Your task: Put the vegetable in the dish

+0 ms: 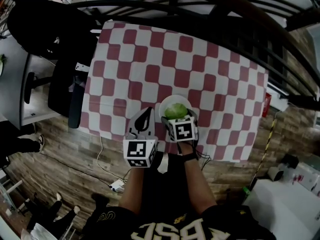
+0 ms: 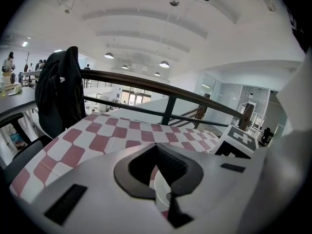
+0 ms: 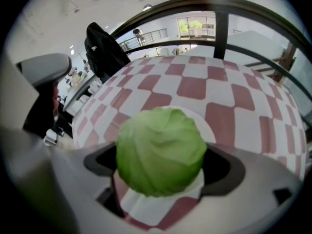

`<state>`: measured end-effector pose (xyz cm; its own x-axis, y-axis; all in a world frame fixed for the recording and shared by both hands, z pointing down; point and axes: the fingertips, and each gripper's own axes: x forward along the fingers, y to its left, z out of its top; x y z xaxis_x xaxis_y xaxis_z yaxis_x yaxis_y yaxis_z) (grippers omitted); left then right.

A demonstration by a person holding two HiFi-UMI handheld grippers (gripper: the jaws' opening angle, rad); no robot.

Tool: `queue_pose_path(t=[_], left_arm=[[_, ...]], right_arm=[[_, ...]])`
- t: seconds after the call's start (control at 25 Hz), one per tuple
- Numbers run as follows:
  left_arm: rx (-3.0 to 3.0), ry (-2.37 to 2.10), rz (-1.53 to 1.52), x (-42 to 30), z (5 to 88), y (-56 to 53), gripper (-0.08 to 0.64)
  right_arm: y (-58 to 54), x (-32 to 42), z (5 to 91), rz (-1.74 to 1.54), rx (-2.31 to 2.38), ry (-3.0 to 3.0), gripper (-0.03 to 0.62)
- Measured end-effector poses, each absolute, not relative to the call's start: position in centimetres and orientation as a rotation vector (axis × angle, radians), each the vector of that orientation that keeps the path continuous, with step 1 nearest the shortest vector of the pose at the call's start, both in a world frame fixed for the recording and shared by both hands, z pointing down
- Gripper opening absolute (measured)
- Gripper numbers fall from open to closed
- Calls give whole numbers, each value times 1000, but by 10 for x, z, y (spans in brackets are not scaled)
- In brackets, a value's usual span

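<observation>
A green round cabbage (image 1: 176,110) is held between the jaws of my right gripper (image 1: 178,116), which is shut on it. It hangs over or rests in a white dish (image 1: 163,105) near the front edge of the checked table; I cannot tell whether it touches the dish. In the right gripper view the cabbage (image 3: 161,152) fills the gap between the jaws of the right gripper (image 3: 162,161), and the white dish (image 3: 210,129) shows behind and below it. My left gripper (image 1: 147,113) is shut and empty just left of the dish. Its joined tips (image 2: 157,146) point across the table.
A red-and-white checked cloth (image 1: 175,59) covers the table. A dark chair with a black jacket (image 1: 64,86) stands at the table's left side. A dark railing (image 1: 235,14) runs beyond the far edge. A cable and plug (image 1: 116,185) lie on the wooden floor below.
</observation>
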<state>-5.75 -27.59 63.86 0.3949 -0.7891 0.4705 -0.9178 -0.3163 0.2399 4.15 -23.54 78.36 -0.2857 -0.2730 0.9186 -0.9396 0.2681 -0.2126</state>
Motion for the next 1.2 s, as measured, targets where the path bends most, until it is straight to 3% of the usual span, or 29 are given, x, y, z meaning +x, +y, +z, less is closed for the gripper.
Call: queue_pose_path(t=[0.84,1.2], left_arm=[[2168,-1482,384,-59,642,-273,18],[2225,-1509,359,-61,615,-268,18]], right_arm=[[-244,40,796,798,990,-1703,511],[-262,36,742,627,1144,-1864,509]])
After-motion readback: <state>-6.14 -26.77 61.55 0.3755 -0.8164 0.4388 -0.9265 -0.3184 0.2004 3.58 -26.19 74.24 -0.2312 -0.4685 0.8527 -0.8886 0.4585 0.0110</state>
